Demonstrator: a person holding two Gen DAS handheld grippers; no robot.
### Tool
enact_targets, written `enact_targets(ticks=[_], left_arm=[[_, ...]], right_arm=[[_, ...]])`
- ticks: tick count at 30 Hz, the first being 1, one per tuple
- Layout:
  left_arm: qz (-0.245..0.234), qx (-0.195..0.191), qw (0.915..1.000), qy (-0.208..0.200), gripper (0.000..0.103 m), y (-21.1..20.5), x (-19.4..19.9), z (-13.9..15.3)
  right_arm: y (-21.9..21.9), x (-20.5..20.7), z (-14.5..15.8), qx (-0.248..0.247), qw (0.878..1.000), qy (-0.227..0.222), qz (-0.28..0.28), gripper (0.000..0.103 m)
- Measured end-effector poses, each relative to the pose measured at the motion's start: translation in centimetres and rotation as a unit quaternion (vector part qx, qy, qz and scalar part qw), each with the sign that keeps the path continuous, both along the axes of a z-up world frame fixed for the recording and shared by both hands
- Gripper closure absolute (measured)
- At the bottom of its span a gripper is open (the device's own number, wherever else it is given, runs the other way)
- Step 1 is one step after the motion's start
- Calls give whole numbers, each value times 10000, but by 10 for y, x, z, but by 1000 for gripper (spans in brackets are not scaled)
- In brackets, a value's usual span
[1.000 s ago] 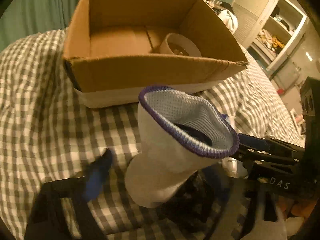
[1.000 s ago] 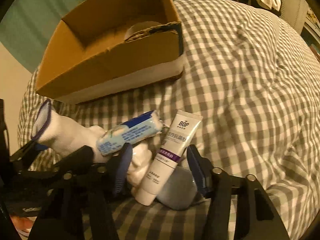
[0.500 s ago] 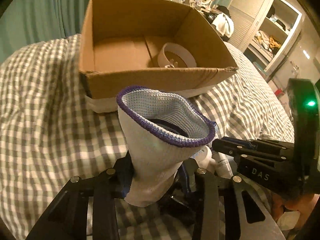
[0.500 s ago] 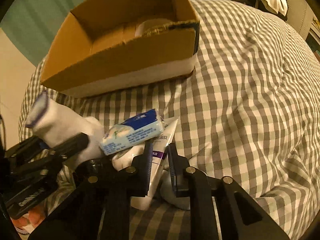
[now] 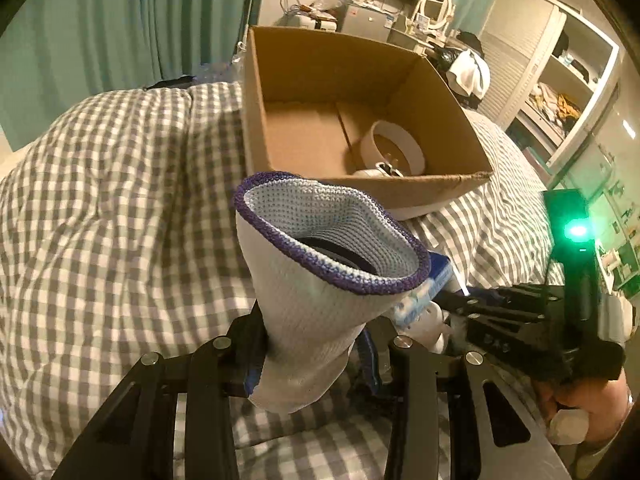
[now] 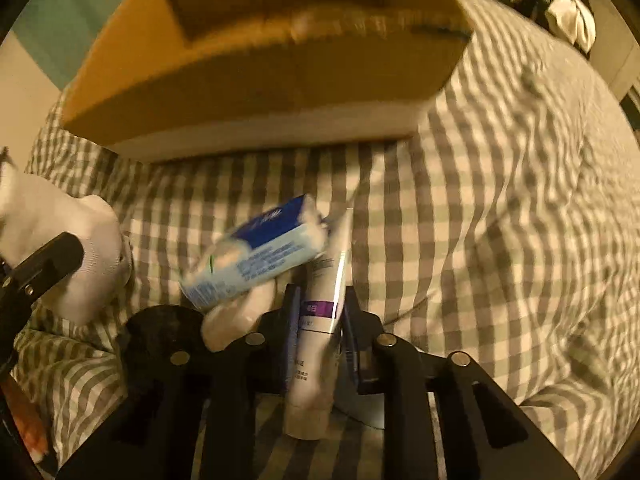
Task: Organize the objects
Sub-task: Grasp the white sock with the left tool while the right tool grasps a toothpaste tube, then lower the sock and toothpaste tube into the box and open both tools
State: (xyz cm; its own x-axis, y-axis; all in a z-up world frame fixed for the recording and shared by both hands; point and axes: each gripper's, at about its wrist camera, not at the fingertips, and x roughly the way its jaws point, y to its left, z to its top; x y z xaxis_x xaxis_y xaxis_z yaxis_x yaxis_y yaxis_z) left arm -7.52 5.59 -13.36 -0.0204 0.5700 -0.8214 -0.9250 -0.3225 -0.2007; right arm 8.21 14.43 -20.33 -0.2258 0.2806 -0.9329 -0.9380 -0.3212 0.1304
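Now | left gripper [image 5: 316,356] jaws clamp sock [image 5: 320,300] | right gripper [image 6: 320,312] jaws clamp tube [image 6: 320,320] | box [image 5: 400,188] rim just beyond

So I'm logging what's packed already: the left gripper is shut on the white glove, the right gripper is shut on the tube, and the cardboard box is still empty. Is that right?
Not quite. The cardboard box isn't empty: the left wrist view shows a white ring-shaped object inside it. The rest holds: the left gripper is shut on the white glove, and the right gripper on the tube.
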Motion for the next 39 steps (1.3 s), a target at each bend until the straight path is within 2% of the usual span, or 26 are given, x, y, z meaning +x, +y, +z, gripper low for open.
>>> enact_targets(ticks=[7, 8, 16, 21, 25, 28, 32, 36, 39], left_arm=[[32, 150, 9998, 149, 64, -9, -4, 25], [37, 170, 9997, 161, 64, -10, -4, 29], [34, 421, 9990, 176, 63, -14, -3, 65], [34, 632, 9977, 259, 63, -6, -9, 95], [-3, 786, 9956, 519, 63, 12, -11, 124], [-107, 923, 9930, 731, 63, 29, -8, 140], [-114, 1007, 9916, 806, 63, 57, -12, 149], [-233, 892, 9915, 916, 64, 94, -12, 134], [-274, 674, 9934, 882, 64, 122, -16, 112]], right_arm=[[-12, 8, 48, 546, 9982, 249, -70, 86], [0, 12, 54, 618, 9977, 271, -56, 86], [-6, 2, 134, 1317, 9897, 534, 196, 86], [-9, -2, 168, 1689, 9826, 686, 343, 86], [-4, -10, 193, 1916, 9774, 789, 425, 86], [11, -15, 206, 2028, 9744, 881, 403, 86], [32, -24, 216, 2175, 9706, 948, 399, 86], [61, -31, 212, 2219, 9695, 1001, 285, 86], [86, -35, 190, 2112, 9725, 961, 187, 86]])
